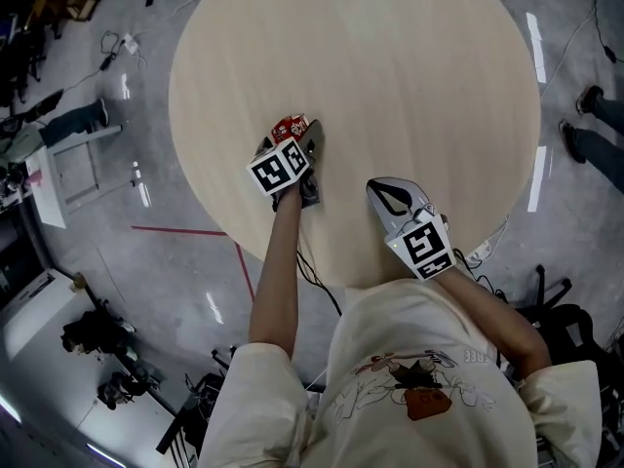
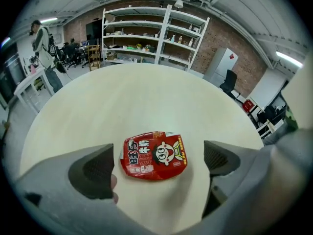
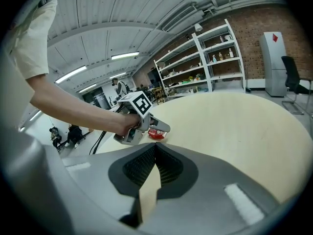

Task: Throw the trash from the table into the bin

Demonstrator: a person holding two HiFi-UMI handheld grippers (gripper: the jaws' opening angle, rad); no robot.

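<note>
**Spotter A:** Your round wooden table (image 1: 409,66) fills the upper half of the head view, and you stand at its six o'clock edge.

**Spotter B:** Past its far rim, at twelve o'clock in your left gripper view, white shelving (image 2: 151,38) stands against a brick wall.

**Spotter A:** Your left gripper (image 1: 290,142) hangs over the tabletop at about nine o'clock from the table's centre and points steeply down. Its jaws are spread wide.

**Spotter B:** Agreed. You have bare tabletop showing inside each pad, and neither one presses on anything.

**Spotter A:** Your right gripper (image 3: 155,153) is over the table near the six o'clock edge. Its jaws are pressed together with nothing between them.

**Spotter B:** Yes, the ribbed pads meet at the tips. From there you see the left gripper at eleven o'clock.

**Spotter A:** The smallest thing is the flattened red packet (image 2: 154,155) with the cartoon face. It lies flat on the table between your left gripper's jaws, printed side up. It sits closer to the nine o'clock jaw than to the three o'clock one, and it touches neither.
</note>
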